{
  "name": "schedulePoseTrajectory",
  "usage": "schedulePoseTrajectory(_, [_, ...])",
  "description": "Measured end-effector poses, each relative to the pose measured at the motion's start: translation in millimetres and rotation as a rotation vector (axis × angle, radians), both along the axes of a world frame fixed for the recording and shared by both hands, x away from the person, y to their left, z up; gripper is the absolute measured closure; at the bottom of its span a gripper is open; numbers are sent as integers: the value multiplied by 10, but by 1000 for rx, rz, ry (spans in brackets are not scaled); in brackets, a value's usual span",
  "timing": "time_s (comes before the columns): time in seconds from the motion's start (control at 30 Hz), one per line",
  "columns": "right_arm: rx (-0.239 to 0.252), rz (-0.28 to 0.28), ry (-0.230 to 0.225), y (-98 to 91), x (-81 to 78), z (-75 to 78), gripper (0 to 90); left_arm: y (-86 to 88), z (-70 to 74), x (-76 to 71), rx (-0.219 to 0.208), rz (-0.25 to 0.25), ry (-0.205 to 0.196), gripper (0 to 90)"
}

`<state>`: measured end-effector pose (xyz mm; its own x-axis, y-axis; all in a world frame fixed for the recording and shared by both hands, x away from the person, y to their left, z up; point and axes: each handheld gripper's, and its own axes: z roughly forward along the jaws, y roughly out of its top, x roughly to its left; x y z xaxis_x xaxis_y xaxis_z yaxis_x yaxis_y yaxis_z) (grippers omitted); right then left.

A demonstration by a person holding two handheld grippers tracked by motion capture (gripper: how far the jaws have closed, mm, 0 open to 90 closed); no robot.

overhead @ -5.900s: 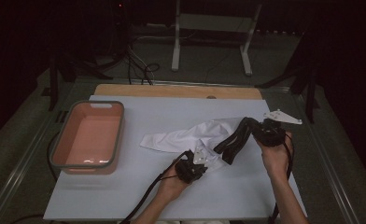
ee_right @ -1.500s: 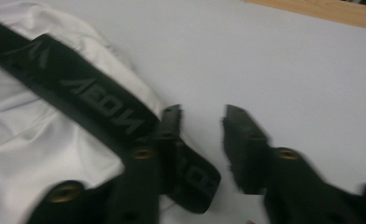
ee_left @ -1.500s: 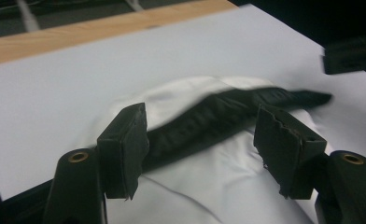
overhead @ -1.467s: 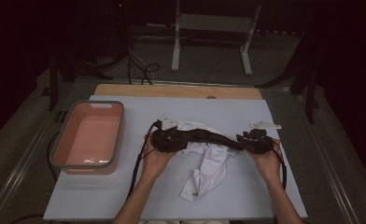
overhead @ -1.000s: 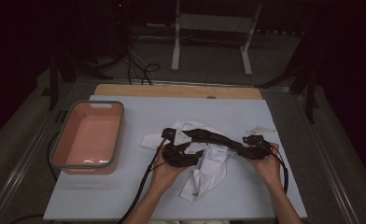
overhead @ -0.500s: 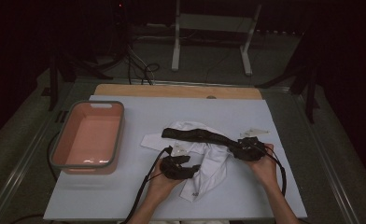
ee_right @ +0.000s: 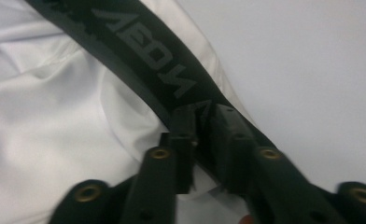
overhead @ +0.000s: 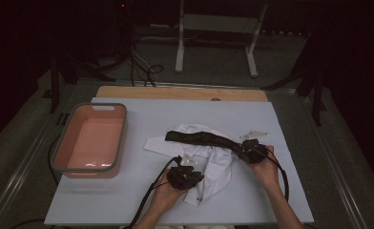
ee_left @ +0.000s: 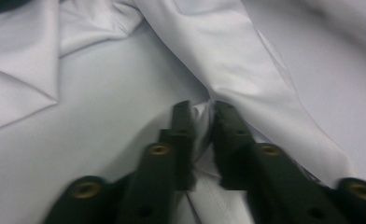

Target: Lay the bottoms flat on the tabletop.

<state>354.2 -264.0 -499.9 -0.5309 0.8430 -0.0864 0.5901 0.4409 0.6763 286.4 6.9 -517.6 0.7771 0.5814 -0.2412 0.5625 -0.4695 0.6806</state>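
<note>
From the high view I see the white garment [overhead: 209, 160] crumpled near the middle of the pale table [overhead: 128, 200], its black waistband [overhead: 202, 139] lying across the far side, right of the pink basin [overhead: 90, 141]. My left gripper [ee_left: 202, 109] has just been closing and pinches a white fold. My right gripper [ee_right: 203, 114] has just been closing too and clamps the waistband (its grey lettering reads clearly here, not from above).
</note>
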Motion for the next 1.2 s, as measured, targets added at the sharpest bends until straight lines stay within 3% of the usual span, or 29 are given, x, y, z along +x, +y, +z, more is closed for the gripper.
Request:
schedulePoseTrajectory(0.07, [4, -17, -9, -13, 6, 16, 883, 4, 12, -11, 5, -6, -5, 860])
schedulePoseTrajectory(0.17, [14, -22, -21, -57, 3, 53, 889, 19, 27, -17, 9, -11, -12, 869])
schedulePoseTrajectory(0.2, [22, -17, -21, -75, -1, 65, 861, 22, 32, -20, 14, -12, -15, 870])
schedulePoseTrajectory(0.33, [10, 3, -25, -112, -32, 89, 583, 29, 41, -25, 11, -7, -21, 872])
schedulePoseTrajectory(0.53, [-13, 36, -20, -94, -50, 72, 444, 110, 88, -14, 6, 21, -32, 876])
schedulePoseTrajectory(1.1, [22, 100, -19, 192, -15, 32, 445, 509, 246, 39, -34, 137, -65, 878])
schedulePoseTrajectory(1.2, [7, 123, -20, 282, 2, 23, 450, 554, 260, 44, -35, 147, -67, 878])
